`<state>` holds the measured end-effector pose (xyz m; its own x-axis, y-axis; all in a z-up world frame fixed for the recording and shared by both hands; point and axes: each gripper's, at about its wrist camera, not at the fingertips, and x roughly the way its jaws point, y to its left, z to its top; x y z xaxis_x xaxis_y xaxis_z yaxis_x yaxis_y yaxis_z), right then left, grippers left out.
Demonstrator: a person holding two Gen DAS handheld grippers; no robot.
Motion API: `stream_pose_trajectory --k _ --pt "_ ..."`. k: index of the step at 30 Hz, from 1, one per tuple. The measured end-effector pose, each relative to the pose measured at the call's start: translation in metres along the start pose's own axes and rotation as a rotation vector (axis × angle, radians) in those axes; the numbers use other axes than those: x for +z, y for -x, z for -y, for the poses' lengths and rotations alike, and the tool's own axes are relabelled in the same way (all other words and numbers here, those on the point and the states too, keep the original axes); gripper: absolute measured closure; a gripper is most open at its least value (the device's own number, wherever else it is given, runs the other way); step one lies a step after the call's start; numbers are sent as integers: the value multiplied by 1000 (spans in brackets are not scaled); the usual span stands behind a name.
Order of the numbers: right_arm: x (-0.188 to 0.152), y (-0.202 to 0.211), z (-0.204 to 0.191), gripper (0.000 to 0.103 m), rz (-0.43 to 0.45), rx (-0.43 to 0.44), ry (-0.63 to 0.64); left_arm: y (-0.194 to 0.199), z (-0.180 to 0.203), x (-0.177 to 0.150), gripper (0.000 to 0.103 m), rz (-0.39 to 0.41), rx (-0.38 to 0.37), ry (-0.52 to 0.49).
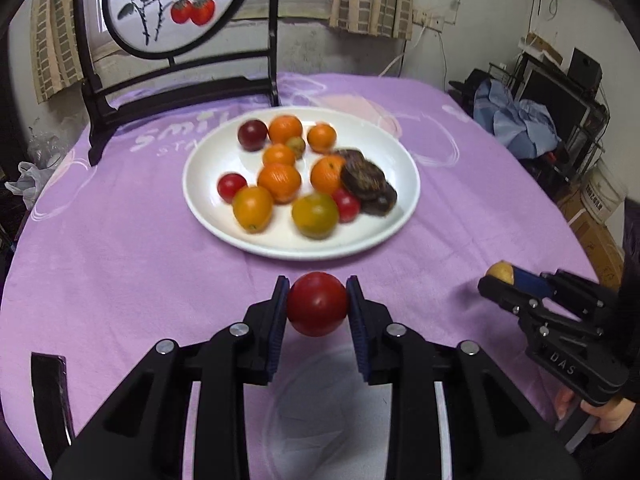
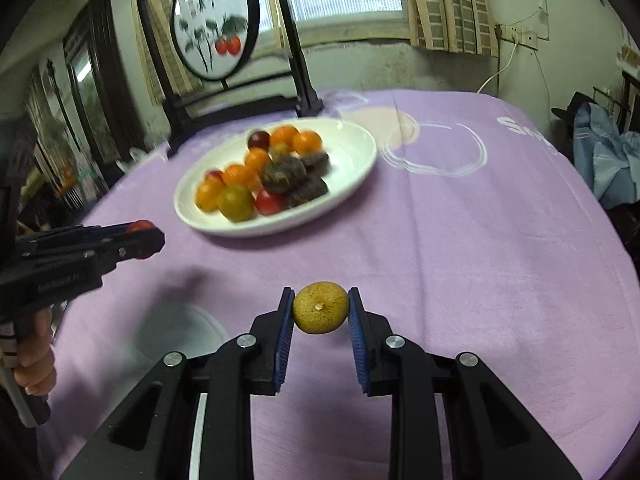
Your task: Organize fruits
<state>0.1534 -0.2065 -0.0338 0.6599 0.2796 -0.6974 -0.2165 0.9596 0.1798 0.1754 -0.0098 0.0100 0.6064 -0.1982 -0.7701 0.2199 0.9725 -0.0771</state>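
My left gripper (image 1: 317, 300) is shut on a red tomato (image 1: 317, 304), held above the purple cloth just in front of the white plate (image 1: 396, 216). The plate holds several oranges, small red tomatoes, a dark plum (image 1: 252, 134) and dark brown fruits (image 1: 363, 178). My right gripper (image 2: 320, 307) is shut on a small yellow speckled fruit (image 2: 320, 307), off to the plate's right and nearer me. The plate (image 2: 352, 152) shows ahead left in the right wrist view. Each gripper shows in the other view: the right (image 1: 498, 276), the left (image 2: 146, 236).
A black-framed round screen with painted red fruit (image 1: 176, 4) stands on the table behind the plate. The table has a purple cloth (image 1: 120, 240). A pale round dish (image 2: 180, 332) lies on the cloth near me. Clutter and shelves stand at the right (image 1: 560, 120).
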Motion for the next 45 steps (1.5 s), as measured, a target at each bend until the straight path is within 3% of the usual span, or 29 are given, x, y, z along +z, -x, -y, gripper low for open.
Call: stream_pose_trajectory --k 6,11,17,23,24,26,27,28,30,36,41,43,45 --pt "29 -2 -18 76 42 14 24 1 -18 33 75 54 22 2" --pt "77 -27 -44 76 51 44 100 -18 -36 66 75 72 75 34" --pt "115 -75 -61 76 33 33 145 -57 -54 88 75 27 142 87" --pt "128 -109 -61 75 -3 2 148 -90 -62 95 75 -18 180 122" --pt "129 -111 -60 74 3 -5 136 -94 -63 96 74 -26 188 129" --pt "131 -110 -54 61 21 -18 104 -95 -63 97 51 -20 199 141" --pt "131 -108 -52 56 39 -28 90 -92 -61 97 31 1 218 143" --pt "130 -105 -49 54 49 -32 81 -88 -60 96 21 26 243 143" --pt "127 -100 -45 54 45 -15 71 -78 -56 93 19 74 260 125" --pt "103 -74 -33 54 48 -36 39 -61 -50 79 19 65 271 108" --pt "74 -51 -31 31 21 -23 50 -43 -50 52 19 43 260 140" --pt "60 -44 -28 14 -11 -22 43 -34 -48 37 18 45 264 134" --pt "49 -36 -27 9 -28 -29 48 -26 -46 19 17 30 262 133"
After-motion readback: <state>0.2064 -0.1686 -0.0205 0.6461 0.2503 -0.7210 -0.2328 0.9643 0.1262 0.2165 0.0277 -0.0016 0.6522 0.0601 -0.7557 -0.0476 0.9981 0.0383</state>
